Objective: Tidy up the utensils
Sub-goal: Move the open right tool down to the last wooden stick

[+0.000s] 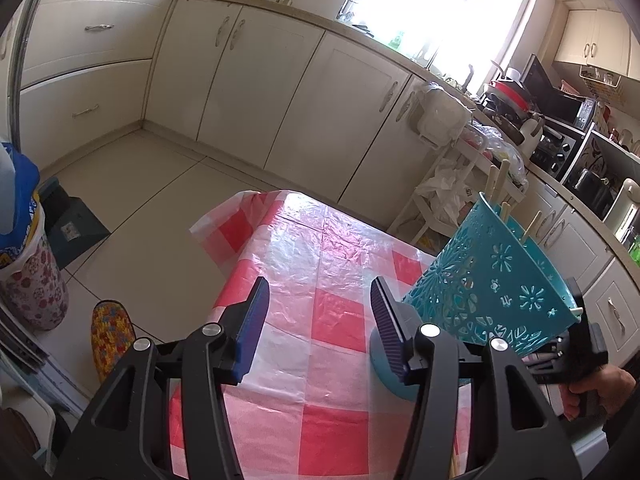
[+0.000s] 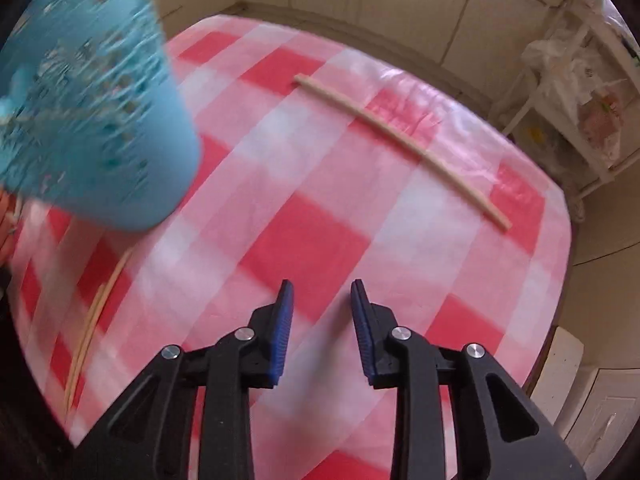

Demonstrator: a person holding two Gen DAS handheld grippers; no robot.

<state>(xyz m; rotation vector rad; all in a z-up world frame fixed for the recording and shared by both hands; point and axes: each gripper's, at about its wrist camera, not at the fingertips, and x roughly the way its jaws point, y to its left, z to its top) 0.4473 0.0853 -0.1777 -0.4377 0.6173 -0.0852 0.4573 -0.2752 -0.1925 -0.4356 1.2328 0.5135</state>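
Already some chopsticks [image 1: 495, 182] stand in your basket [image 1: 492, 280]; one chopstick [image 2: 400, 140] waits toward the counter's [image 2: 320, 240] far edge, both tongs released: left tongs [image 1: 320, 300], right tongs [image 2: 322, 292].

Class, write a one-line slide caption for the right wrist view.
Open right gripper hovers above a checked tablecloth, one chopstick ahead, blurred teal basket at left.

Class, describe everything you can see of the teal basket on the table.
The teal basket looks like plastic, its walls pierced with flower-shaped cut-outs and widening toward the rim. It stands tilted on the checked tablecloth, just right of the open left gripper. Pale chopsticks stick out of its top. In the right wrist view it is blurred.
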